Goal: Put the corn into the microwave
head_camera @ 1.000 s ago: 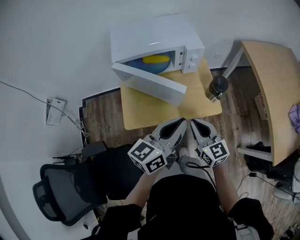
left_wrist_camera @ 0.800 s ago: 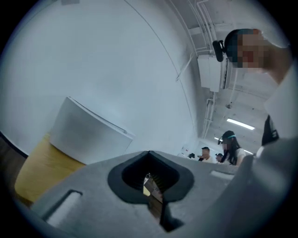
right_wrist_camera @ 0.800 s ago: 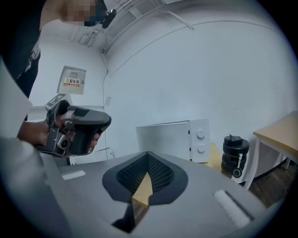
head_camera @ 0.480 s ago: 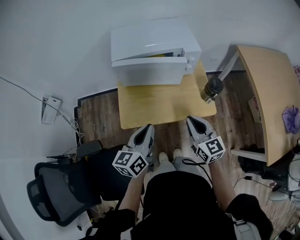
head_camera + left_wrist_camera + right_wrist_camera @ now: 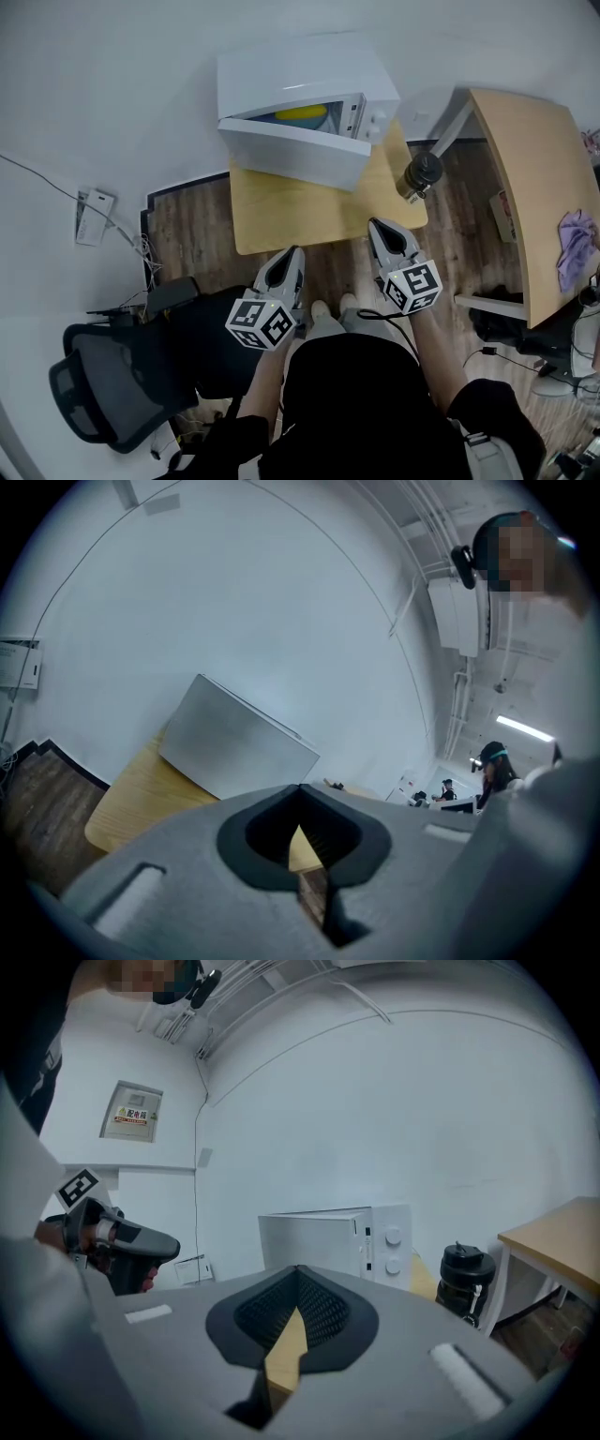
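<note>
Corn (image 5: 302,113) isn't in our grip here: our left gripper (image 5: 292,253) and right gripper (image 5: 375,227) both have their jaws pressed together with nothing between them. We're holding them side by side just off the near edge of the table (image 5: 281,211), aimed at the far side. At the far end sits the microwave (image 5: 300,75), door (image 5: 295,152) partly open, and the corn lies inside on something blue. Black flask (image 5: 416,175) stands at the table's right edge.
</note>
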Action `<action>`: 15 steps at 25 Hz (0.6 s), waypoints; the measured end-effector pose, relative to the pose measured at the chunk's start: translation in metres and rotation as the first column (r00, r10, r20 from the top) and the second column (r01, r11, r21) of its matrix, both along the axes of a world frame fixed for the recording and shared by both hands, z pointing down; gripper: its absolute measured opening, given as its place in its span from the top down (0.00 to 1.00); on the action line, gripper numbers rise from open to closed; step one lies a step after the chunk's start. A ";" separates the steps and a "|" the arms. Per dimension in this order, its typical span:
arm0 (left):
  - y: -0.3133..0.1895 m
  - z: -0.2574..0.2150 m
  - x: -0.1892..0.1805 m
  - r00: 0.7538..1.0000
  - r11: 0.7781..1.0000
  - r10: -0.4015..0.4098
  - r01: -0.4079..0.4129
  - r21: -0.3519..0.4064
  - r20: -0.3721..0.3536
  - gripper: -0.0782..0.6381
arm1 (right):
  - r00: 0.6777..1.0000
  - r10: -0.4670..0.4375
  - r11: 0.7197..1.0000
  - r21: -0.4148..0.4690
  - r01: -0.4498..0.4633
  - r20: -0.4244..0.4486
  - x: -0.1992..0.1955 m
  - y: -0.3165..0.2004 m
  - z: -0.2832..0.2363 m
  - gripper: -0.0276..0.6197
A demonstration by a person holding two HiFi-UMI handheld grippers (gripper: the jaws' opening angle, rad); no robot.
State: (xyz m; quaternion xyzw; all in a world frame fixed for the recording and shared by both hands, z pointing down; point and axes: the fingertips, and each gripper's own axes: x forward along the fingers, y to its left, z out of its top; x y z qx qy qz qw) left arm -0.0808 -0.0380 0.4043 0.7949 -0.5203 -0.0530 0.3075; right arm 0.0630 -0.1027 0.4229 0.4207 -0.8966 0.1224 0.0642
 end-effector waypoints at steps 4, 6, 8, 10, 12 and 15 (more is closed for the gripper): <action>-0.002 -0.001 -0.001 1.000 1.000 -0.020 0.020 0.007 0.002 0.89 | 0.999 0.032 0.999 0.021 -0.032 -0.035 0.000 -0.012 -0.002 0.95; -0.003 -0.001 -0.005 0.999 0.999 -0.044 0.044 0.012 0.007 0.89 | 0.997 0.057 0.998 0.044 -0.055 -0.060 0.000 -0.023 -0.005 0.95; -0.005 -0.002 -0.009 0.998 0.998 -0.064 0.064 0.019 0.023 0.89 | 0.995 0.065 0.995 0.074 -0.059 -0.075 -0.004 -0.039 -0.011 0.95; -0.008 -0.002 -0.011 0.996 0.997 -0.075 0.074 0.022 0.039 0.89 | 0.994 0.064 0.993 0.108 -0.054 -0.091 -0.010 -0.060 -0.018 0.95; -0.008 -0.002 -0.014 0.996 0.997 -0.080 0.079 0.018 0.042 0.89 | 0.993 0.067 0.990 0.132 -0.053 -0.101 -0.016 -0.084 -0.025 0.95; -0.006 0.003 -0.020 0.994 0.995 -0.096 0.096 0.006 0.043 0.89 | 0.989 0.083 0.987 0.144 -0.065 -0.120 -0.021 -0.120 -0.025 0.95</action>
